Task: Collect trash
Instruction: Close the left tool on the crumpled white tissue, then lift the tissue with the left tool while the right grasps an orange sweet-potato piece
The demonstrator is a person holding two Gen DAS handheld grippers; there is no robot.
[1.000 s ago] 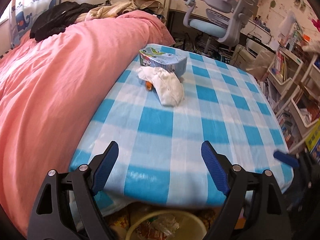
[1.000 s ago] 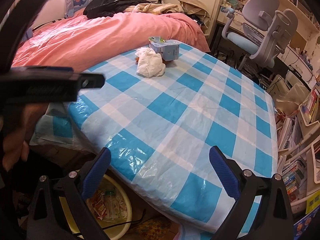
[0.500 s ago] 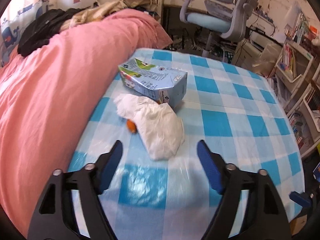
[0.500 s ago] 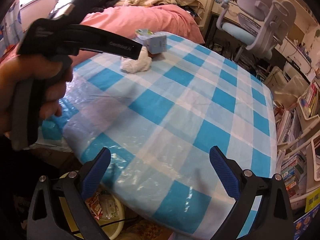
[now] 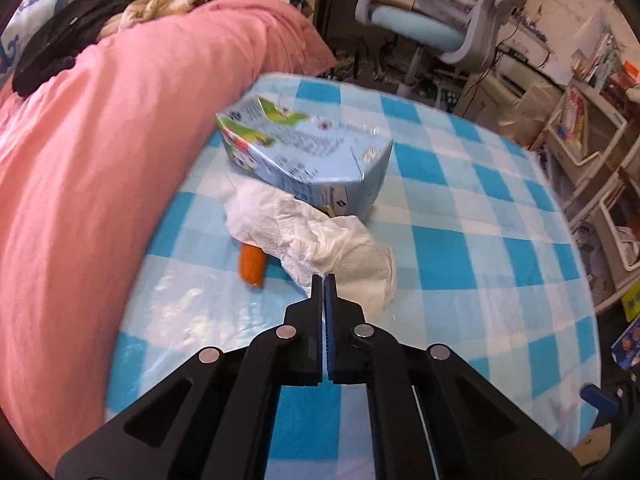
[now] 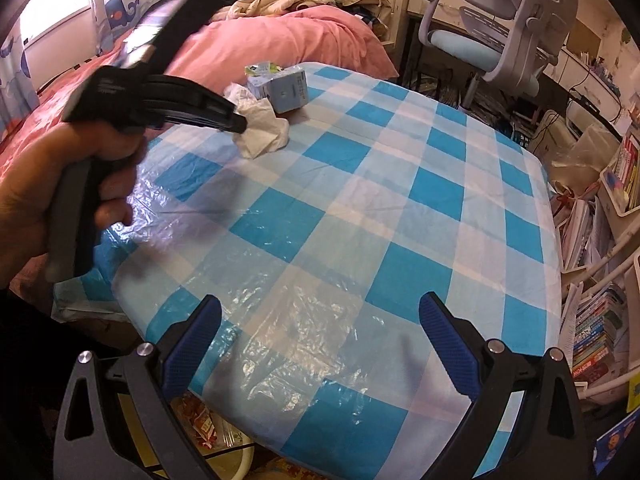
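Centrally, the left gripper (image 5: 324,278), jaws just closed and pinching the crumpled tissue (image 5: 320,236) on the checked surface (image 5: 460,264), with carton (image 5: 308,156) touching behind, orange scrap (image 5: 252,264) beside, right gripper (image 6: 320,320) spread nearer.

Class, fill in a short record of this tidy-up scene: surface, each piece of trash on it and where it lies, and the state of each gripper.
surface: table with blue checked cloth
carton: blue drink carton, lying on its side near the pink bedding
tissue: crumpled white tissue, against the carton's near side
small item: orange piece, beside the tissue, partly under it
left gripper: jaws just closed, shut on the tissue's edge
right gripper: open, holding nothing, at the table's near edge
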